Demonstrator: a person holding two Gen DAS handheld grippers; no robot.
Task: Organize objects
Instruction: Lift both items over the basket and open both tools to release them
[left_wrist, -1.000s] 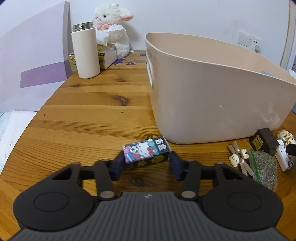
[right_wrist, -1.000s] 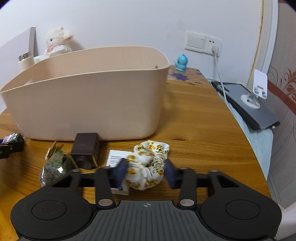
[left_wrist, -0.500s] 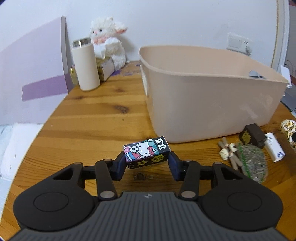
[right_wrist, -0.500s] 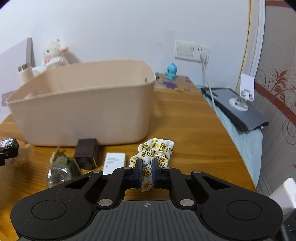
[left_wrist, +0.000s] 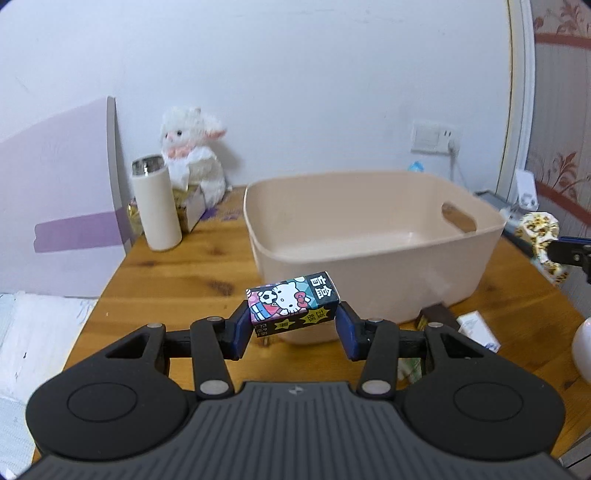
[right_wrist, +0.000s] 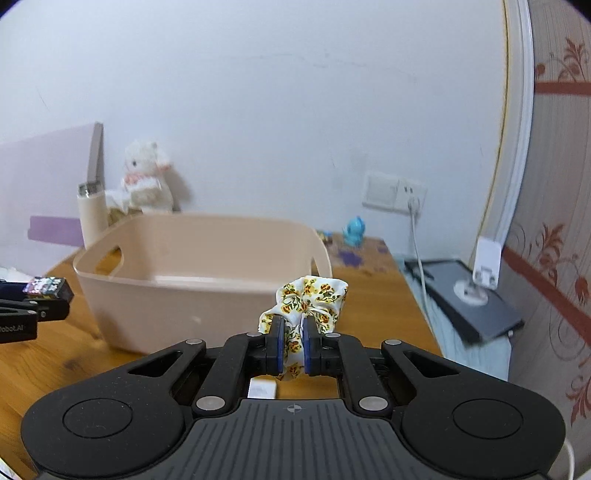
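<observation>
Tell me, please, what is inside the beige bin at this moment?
The beige bin shows only bare floor and walls in the left wrist view; nothing lies in the visible part. Its near wall hides the strip of floor closest to the camera, so that part stays unknown.

You've got two items lifted, both near the beige bin.
Your cartoon cat box (left_wrist: 292, 303) is a small dark carton with a white cat print and a yellow star label, tilted with its right end up, clamped end to end by the left gripper (left_wrist: 292, 328), in the air just in front of the beige bin (left_wrist: 373, 243). Your floral scrunchie (right_wrist: 308, 303), white cloth with yellow-orange flowers, is bunched and pinched in the right gripper (right_wrist: 292, 345), held up by the bin's right end. The bin sits upright on the wooden table (left_wrist: 184, 273); the visible part of its inside is bare.
</observation>
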